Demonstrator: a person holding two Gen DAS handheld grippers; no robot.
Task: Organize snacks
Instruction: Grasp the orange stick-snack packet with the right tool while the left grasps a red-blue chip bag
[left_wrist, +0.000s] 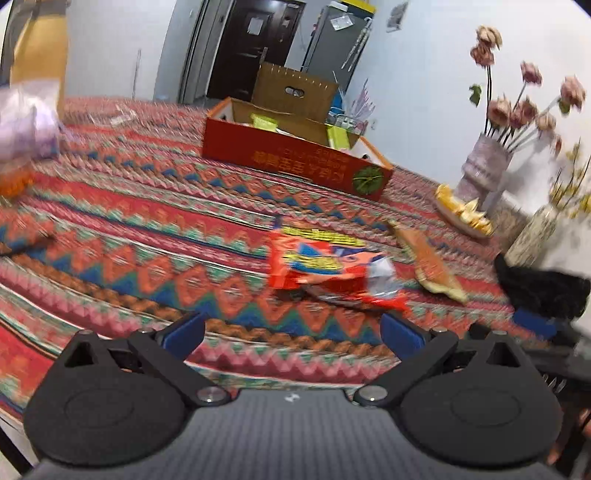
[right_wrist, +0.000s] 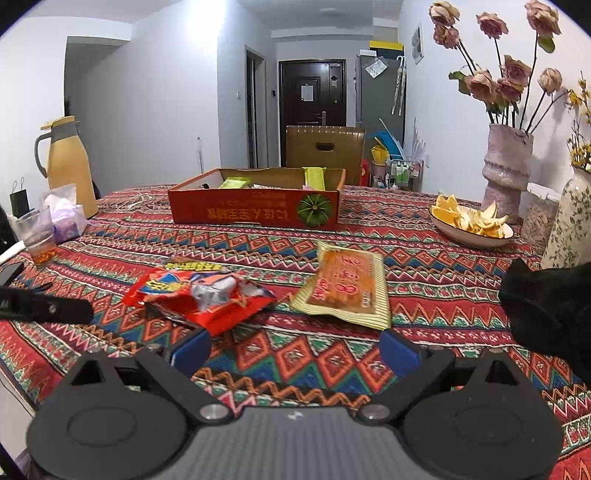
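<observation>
A crumpled red snack bag (right_wrist: 201, 295) lies on the patterned tablecloth, with a flat yellow-edged snack pack (right_wrist: 349, 291) to its right. Both show again in the left wrist view, the red bag (left_wrist: 325, 264) and the flat pack (left_wrist: 430, 264) beside it. Behind them stands an open red cardboard box (right_wrist: 255, 210) holding a few green packets; it is the red box (left_wrist: 295, 162) in the left view. My left gripper (left_wrist: 293, 332) is open just short of the red bag. My right gripper (right_wrist: 295, 350) is open, empty, in front of both packs.
A dish of orange peel (right_wrist: 471, 223), a pink vase of dried roses (right_wrist: 506, 170) and a flowered vase (right_wrist: 570, 225) stand at the right. A yellow jug (right_wrist: 70, 166), a tissue pack (right_wrist: 64, 216) and a glass (right_wrist: 37, 234) are at the left. A black furry shape (right_wrist: 550, 306) intrudes right.
</observation>
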